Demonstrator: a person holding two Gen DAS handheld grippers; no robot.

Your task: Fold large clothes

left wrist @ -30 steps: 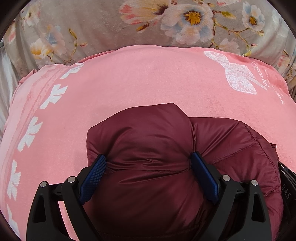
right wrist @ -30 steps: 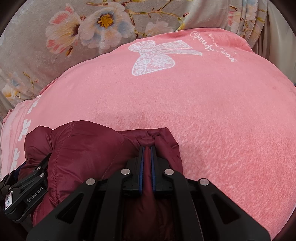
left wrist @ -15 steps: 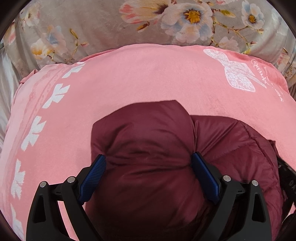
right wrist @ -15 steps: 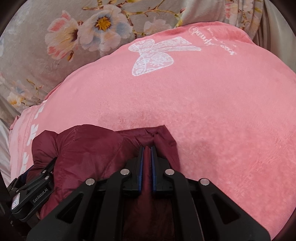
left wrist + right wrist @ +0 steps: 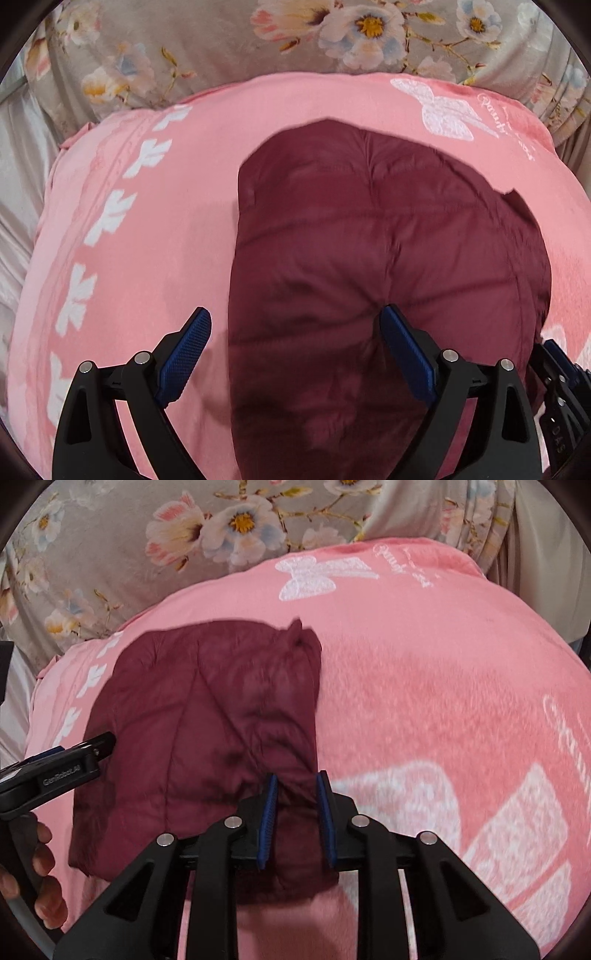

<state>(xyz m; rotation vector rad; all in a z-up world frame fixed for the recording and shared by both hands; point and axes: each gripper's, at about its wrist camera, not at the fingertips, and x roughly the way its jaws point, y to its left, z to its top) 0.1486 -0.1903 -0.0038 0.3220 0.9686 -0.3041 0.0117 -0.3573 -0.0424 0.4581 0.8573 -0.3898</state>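
A dark red puffer jacket lies folded into a compact block on a pink blanket. It also shows in the right wrist view. My left gripper is open above the jacket's near edge, its right pad against the fabric and its left pad over the blanket. My right gripper is partly open, jaws a short way apart, with a fold of the jacket's near right corner between the pads. The left gripper's finger shows at the left of the right wrist view.
The pink blanket has white butterfly prints and covers a rounded surface. A grey floral bedspread lies behind it. A hand holds the left gripper at the lower left of the right wrist view.
Both grippers have drawn back and up from the jacket. The left let go of the bundle it squeezed. The right pads parted from fully shut. More of the folded jacket shows.
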